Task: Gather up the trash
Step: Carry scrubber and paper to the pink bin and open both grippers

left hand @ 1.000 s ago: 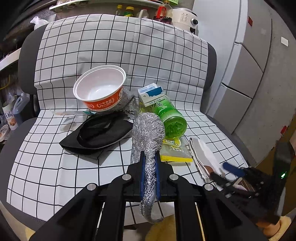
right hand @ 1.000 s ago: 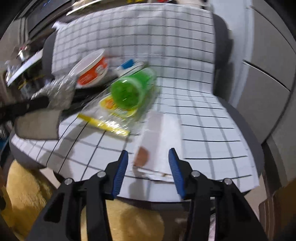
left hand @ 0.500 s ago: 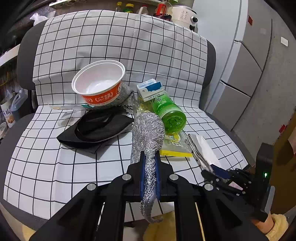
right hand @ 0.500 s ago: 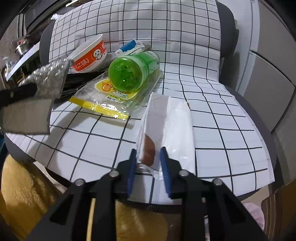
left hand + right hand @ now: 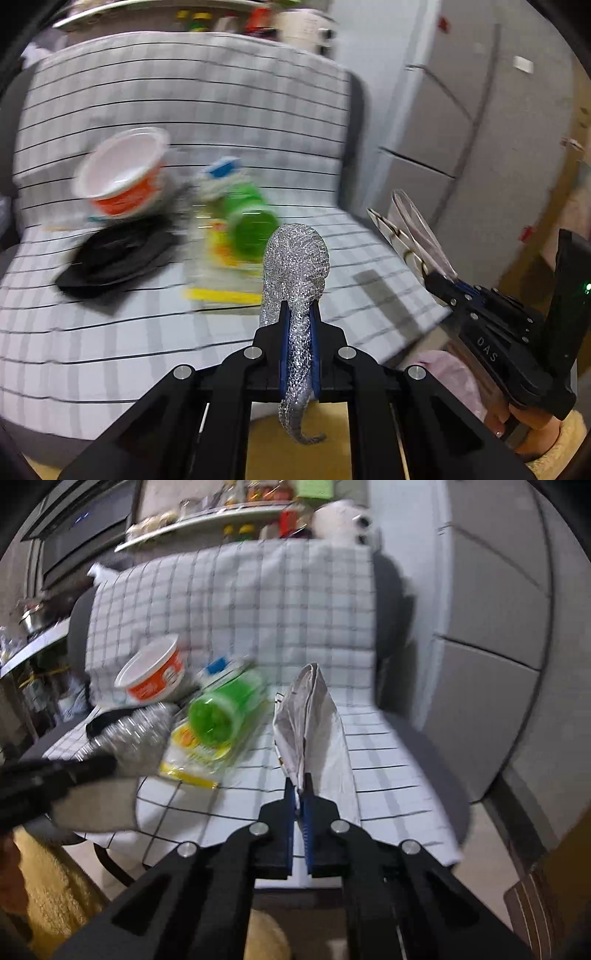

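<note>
Chair cover (image 5: 258, 602): white checked cloth draped over seat and backrest; the rest of the trash lies on it.
Black cloth (image 5: 114, 258): crumpled on the seat, left of the other pieces.
Noodle bowl (image 5: 122, 173): white inside, orange band, tilted, behind the black cloth.
Green bottle (image 5: 225, 709): on its side, its base toward the right wrist camera, resting on a yellow snack wrapper (image 5: 192, 757).
White wrapper (image 5: 314, 723): lifted off the seat, sticking up and forward from the right gripper (image 5: 300, 794), whose jaws have just closed and now pinch its near end.
Steel scourer (image 5: 295, 266): squeezed between the left gripper (image 5: 298, 317) jaws, its round bulk ahead of the tips, a tail hanging below.
</note>
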A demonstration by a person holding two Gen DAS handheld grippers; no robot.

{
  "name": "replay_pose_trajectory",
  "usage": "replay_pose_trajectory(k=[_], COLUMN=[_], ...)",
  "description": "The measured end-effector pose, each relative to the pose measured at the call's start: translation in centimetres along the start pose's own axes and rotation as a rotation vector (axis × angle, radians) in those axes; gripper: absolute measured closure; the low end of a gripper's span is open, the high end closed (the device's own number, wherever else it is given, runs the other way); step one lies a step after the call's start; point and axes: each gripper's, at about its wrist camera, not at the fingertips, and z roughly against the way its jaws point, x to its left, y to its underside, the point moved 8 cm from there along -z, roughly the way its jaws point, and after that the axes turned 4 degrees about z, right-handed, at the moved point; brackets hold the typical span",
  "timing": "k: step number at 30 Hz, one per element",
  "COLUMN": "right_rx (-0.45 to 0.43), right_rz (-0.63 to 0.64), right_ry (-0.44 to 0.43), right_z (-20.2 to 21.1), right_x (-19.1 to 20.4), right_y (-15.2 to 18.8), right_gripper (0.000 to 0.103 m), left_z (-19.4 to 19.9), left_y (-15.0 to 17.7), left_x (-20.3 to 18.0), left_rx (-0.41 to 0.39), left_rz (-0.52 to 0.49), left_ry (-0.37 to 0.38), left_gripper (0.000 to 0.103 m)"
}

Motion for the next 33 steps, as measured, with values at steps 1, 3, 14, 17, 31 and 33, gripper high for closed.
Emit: replay_pose_trajectory(k=[1, 3, 14, 17, 31, 33], right_rx=[-0.01, -0.025, -0.006, 0.028, 0.171, 0.195], right_rz=[-0.017, -0.045, -0.235, -0.309, -0.54, -0.557], right_ry=[0.031, 0.093, 0.426, 0.47, 0.456, 0.447], right_z=[1.1, 3.1, 11.3, 11.8, 9.1, 8.2], right_x=[-1.3, -3.6, -14.7, -16.7, -21.1, -21.5], right_y=[0.3, 1.0, 10.8, 14.2, 24.9, 25.6], right_gripper=[0.099, 0.099, 0.099, 0.099, 0.098, 0.097], left_z=[-0.4, -1.0, -5.1, -6.7, -12.6, -13.5], left_y=[0.2, 0.5, 6.7, 8.7, 13.6, 14.3], left_x=[-1.5, -4.4, -20.8, -23.3, -29.0, -29.4], left_rx=[0.003, 0.005, 0.06, 0.118, 0.266, 0.291], left_rz=[-0.016, -0.058, -0.294, -0.337, -0.444, -0.457], left_ry=[0.037, 0.096, 0.398, 0.435, 0.469, 0.469], left_gripper=[0.093, 0.093, 0.093, 0.093, 0.086, 0.078])
